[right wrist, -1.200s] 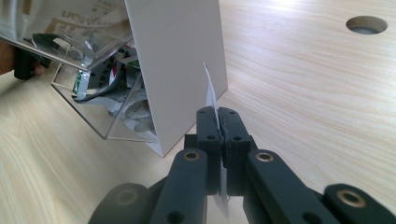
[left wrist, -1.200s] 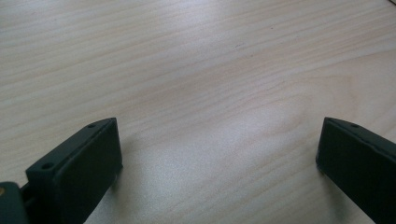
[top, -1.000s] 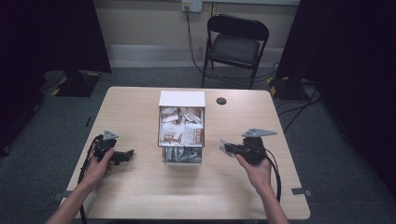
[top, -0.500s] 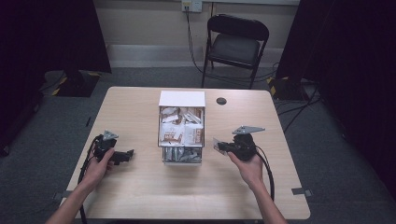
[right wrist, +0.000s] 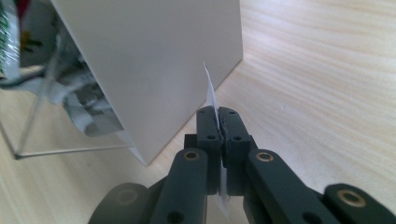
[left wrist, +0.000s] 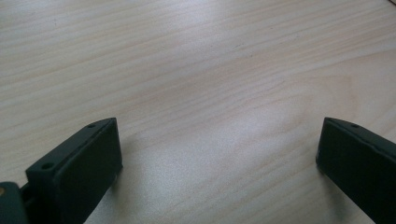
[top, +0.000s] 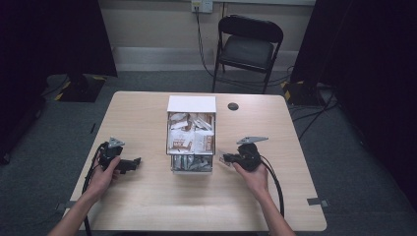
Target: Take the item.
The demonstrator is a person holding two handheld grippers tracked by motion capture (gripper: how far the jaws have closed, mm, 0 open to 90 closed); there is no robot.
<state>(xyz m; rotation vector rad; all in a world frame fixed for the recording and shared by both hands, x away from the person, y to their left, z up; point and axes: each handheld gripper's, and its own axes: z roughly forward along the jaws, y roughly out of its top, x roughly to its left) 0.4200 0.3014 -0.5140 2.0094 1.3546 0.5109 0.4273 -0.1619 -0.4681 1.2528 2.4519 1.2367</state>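
Right gripper view puts my right gripper [right wrist: 218, 122] nearest, jaws clamped tight on a thin white paper packet [right wrist: 210, 91] standing edge-on just beside the white card box with clear front [top: 191, 132]. Across the pale wooden table [top: 147, 206], my left gripper [top: 133, 163] rests wide apart, holding nothing.

The packets [top: 189, 137] in the box [top: 192, 104] are too small to read; the right tool [right wrist: 218, 122] hides most of its pinched white slip [right wrist: 210, 91].
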